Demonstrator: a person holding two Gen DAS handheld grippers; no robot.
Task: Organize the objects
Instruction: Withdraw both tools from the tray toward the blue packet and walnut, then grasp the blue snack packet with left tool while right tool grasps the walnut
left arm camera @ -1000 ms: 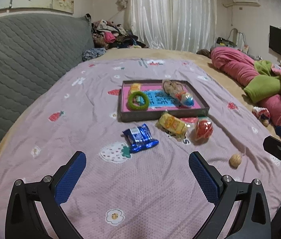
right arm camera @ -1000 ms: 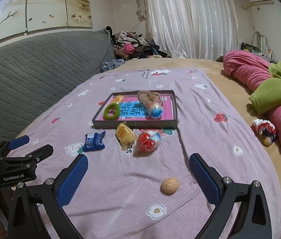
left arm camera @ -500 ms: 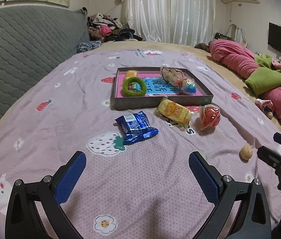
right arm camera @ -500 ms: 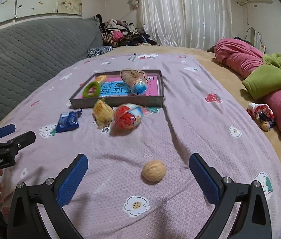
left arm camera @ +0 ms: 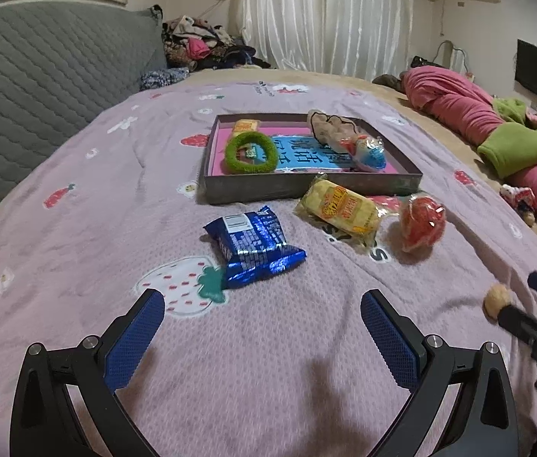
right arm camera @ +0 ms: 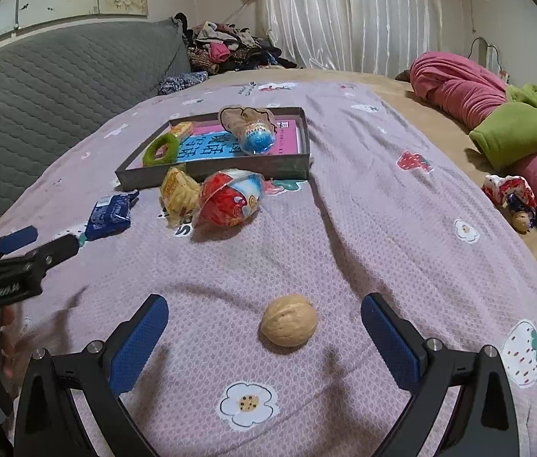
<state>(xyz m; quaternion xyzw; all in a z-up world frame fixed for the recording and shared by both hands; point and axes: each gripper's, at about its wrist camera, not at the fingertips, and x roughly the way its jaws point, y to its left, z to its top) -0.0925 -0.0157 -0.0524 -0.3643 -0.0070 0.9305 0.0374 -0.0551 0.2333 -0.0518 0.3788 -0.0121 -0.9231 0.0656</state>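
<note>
A walnut (right arm camera: 288,320) lies on the purple bedspread between the open fingers of my right gripper (right arm camera: 264,337), untouched. My left gripper (left arm camera: 262,329) is open just short of a blue snack packet (left arm camera: 253,245). Beyond it lie a yellow snack packet (left arm camera: 344,209) and a red wrapped egg-shaped toy (left arm camera: 422,222). A dark shallow tray (left arm camera: 306,186) behind them holds a green ring (left arm camera: 251,152), a small yellow packet (left arm camera: 245,125), a beige bag (left arm camera: 329,125) and a blue wrapped egg (left arm camera: 369,152). The walnut (left arm camera: 494,297) shows at the left wrist view's right edge beside the right gripper's fingers (left arm camera: 515,320).
A grey quilted headboard (right arm camera: 40,87) runs along the left. Pink and green bedding (right arm camera: 496,114) is heaped at the right, with a small doll (right arm camera: 513,198) beside it. Clothes (right arm camera: 226,49) are piled at the far end before white curtains.
Both grippers have moved forward and lower toward the bedspread. The walnut now sits between the right gripper's fingers; the blue packet is much closer to the left gripper.
</note>
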